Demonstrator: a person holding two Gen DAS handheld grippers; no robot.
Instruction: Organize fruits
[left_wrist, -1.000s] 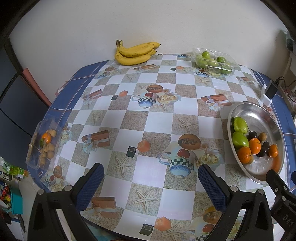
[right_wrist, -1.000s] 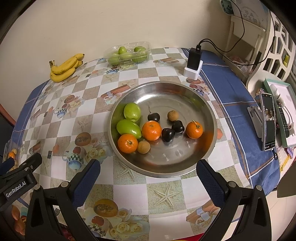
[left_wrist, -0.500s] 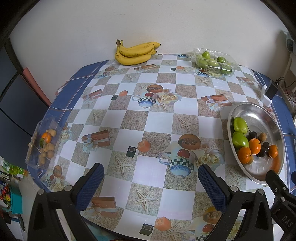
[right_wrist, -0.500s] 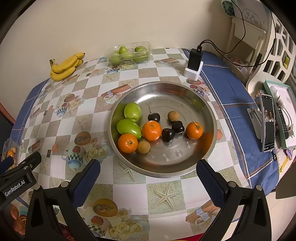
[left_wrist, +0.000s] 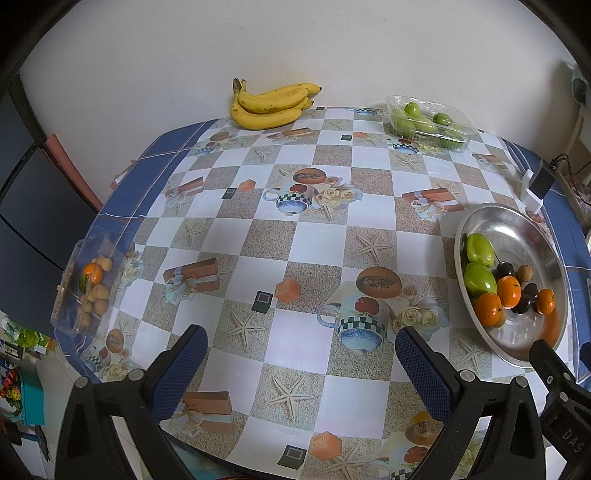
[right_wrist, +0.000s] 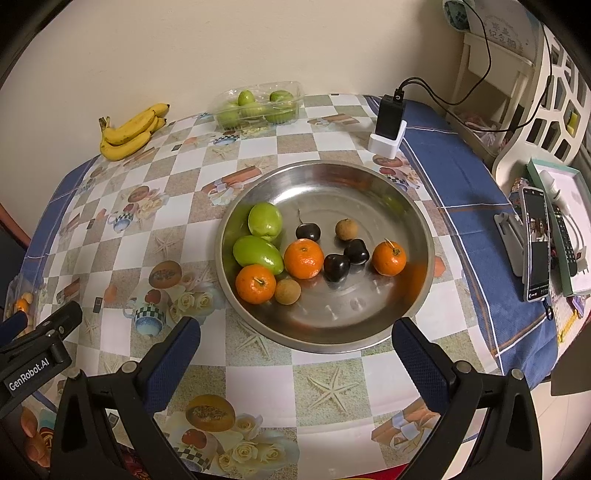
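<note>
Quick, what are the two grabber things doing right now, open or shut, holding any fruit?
Left gripper: open, fingers wide apart, holding nothing.
Right gripper: open, holding nothing, near the metal bowl.

The desk (left_wrist: 295, 236) is viewed obliquely from above its near edge by both wrist cameras, facing the wall. The steel bowl (right_wrist: 417, 236), bananas (left_wrist: 271, 105) and green-fruit tray (left_wrist: 428, 122) are shared; the bowl is seen nearer beyond the right fingers (right_wrist: 173, 362).

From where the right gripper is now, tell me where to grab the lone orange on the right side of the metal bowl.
Take the lone orange across its round middle, coming from above with the open right gripper. It sits stem-up, with bare steel bowl to its right and front; the dark fruit on its left looks close, so keep the fingers front and back.
</note>
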